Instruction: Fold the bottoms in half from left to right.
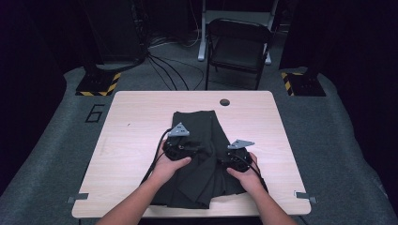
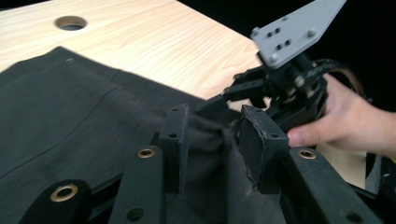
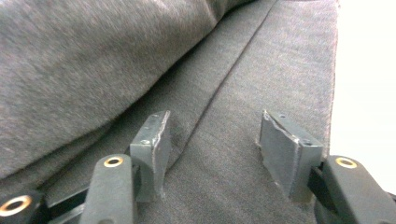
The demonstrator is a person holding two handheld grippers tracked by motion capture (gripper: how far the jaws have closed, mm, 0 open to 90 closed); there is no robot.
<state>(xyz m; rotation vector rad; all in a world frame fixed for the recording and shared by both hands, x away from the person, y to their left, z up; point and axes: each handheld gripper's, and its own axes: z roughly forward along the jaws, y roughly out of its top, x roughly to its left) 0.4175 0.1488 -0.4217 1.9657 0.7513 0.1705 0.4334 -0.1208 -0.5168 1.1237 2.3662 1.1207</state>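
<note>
A dark grey garment (image 1: 197,126) lies partly folded on the light wooden table (image 1: 136,122). My left gripper (image 1: 180,147) rests on its left half. In the left gripper view its jaws (image 2: 212,135) stand apart with a raised ridge of the cloth (image 2: 70,121) loose between the pads. My right gripper (image 1: 237,157) sits on the garment's right half, and farther off in the left gripper view I see it (image 2: 233,93) with the hand around it. Its jaws (image 3: 212,140) are apart, tips set down on flat cloth (image 3: 261,79) beside a seam, with nothing pinched.
A round cable hole (image 1: 224,101) sits near the table's far edge. A folding chair (image 1: 239,44) stands behind the table. Both forearms come in over the near edge. Bare wood (image 1: 131,154) shows left of the garment and more (image 1: 277,136) to its right.
</note>
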